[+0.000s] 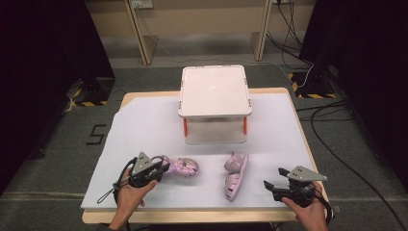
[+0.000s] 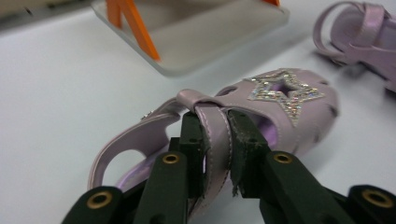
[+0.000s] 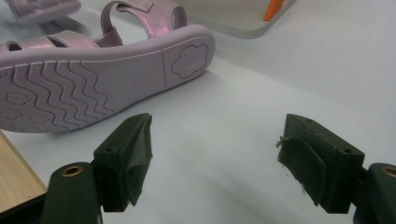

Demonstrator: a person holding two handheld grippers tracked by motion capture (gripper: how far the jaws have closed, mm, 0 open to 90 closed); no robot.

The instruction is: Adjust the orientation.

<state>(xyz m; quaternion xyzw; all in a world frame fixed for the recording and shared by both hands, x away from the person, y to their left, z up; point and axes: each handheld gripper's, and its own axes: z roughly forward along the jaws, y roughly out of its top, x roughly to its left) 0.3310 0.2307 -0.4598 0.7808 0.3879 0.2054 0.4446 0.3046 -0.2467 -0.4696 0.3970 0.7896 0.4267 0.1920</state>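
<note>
Left hand-held gripper (image 2: 217, 154) pinches one sandal's strap (image 2: 215, 135); right hand-held gripper (image 3: 215, 158) gapes wide, empty.

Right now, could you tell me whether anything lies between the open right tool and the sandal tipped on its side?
Nothing visible does: only bare white table cover separates the right tool from the sandal's sole.

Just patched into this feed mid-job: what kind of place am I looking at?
Probably a lab data-collection station, not a home: a paper-covered table on grey carpet, cables trailing across the floor, and hazard-striped tape beside dark partitions.
</note>
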